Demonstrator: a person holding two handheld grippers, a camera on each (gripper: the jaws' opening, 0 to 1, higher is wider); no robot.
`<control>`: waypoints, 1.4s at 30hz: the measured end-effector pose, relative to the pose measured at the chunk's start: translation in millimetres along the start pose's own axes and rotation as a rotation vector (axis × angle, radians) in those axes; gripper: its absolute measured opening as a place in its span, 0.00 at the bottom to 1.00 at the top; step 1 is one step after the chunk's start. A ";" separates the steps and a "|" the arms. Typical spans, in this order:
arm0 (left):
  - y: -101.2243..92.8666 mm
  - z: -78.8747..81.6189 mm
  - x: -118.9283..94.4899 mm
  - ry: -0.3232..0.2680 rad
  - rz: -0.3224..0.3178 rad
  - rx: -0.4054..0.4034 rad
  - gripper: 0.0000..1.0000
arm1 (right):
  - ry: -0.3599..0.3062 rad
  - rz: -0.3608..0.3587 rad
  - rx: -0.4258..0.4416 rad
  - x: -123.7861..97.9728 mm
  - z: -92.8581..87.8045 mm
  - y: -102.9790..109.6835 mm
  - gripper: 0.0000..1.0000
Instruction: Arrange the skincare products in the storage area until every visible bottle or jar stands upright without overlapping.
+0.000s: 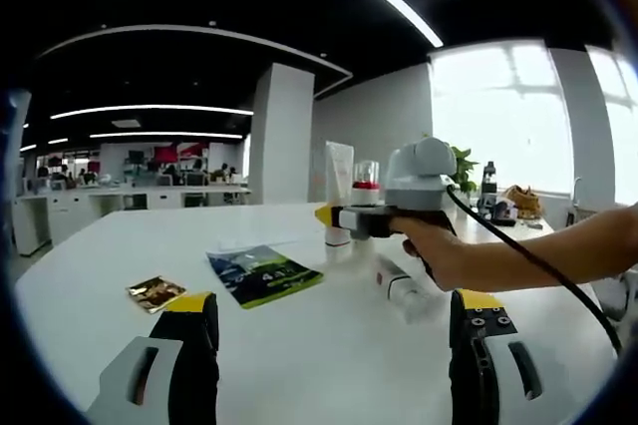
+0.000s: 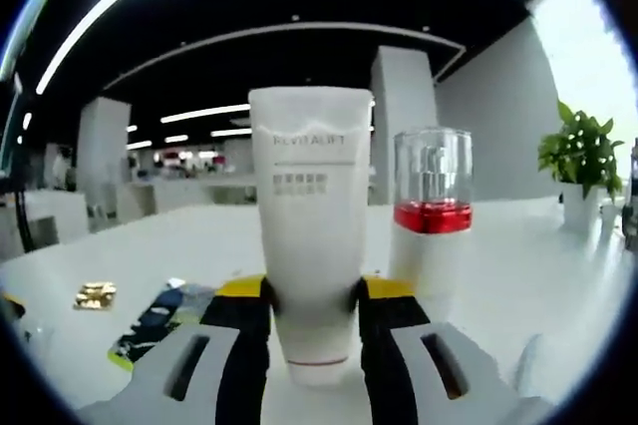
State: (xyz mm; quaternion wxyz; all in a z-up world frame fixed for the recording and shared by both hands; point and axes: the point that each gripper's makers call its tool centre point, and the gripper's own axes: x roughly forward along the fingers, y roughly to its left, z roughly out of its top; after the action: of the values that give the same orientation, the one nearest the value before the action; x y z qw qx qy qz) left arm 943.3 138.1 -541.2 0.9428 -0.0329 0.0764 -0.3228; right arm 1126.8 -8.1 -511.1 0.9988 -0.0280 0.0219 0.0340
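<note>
White tube [image 2: 309,235] stands upright, cap down, on the white table [image 2: 518,245]; grey print on its upper face. Right gripper [image 2: 311,320] has its two black, yellow-tipped jaws closed against the tube's lower sides, one each side, pads touching. Tube base sits on the table between the jaws.

Just right of the tube: a pump bottle [image 2: 433,215] with clear cap, red band, white body, upright, close beside the tube but apart from it; right jaw passes in front of its base.

In the left gripper view the same pair reads small and far: tube [image 1: 339,191] and pump bottle [image 1: 366,186] side by side past mid-table, with the right gripper [image 1: 329,215] reaching in from the right, held by a hand [image 1: 439,250], black cable trailing off it. This view also shows a second white tube [image 1: 399,285] lying flat on the table, nearer than the standing pair, below the hand.

Left gripper [image 1: 334,345]: jaws wide apart, nothing between them, holding nothing, over bare table at near edge.

Flat items left of the products: a dark green sachet [image 1: 264,275] and a small gold packet [image 1: 157,292], both lying on the table.

Potted plant [image 2: 578,161] far right, near the bright window.
</note>
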 end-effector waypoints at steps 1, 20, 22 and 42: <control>0.0 0.1 0.0 0.000 0.000 0.000 0.99 | -0.001 0.013 -0.002 -3.5 0.1 1.1 0.36; -2.2 -2.1 0.6 0.004 0.000 0.004 0.99 | -0.109 0.114 -0.004 -26.7 26.4 5.1 0.40; -1.5 -2.1 1.5 0.005 0.000 0.005 0.99 | -0.116 0.131 -0.002 -30.8 27.5 7.5 0.39; 0.2 -3.6 3.3 0.014 0.001 0.011 0.99 | -0.180 0.226 0.018 -62.1 39.6 19.9 0.35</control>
State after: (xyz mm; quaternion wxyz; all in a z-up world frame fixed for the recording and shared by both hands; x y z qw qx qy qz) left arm 945.4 136.3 -545.2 0.9425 -0.0257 0.0812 -0.3232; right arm 1065.1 9.9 -469.9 0.9867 -0.0132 -0.0645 0.1484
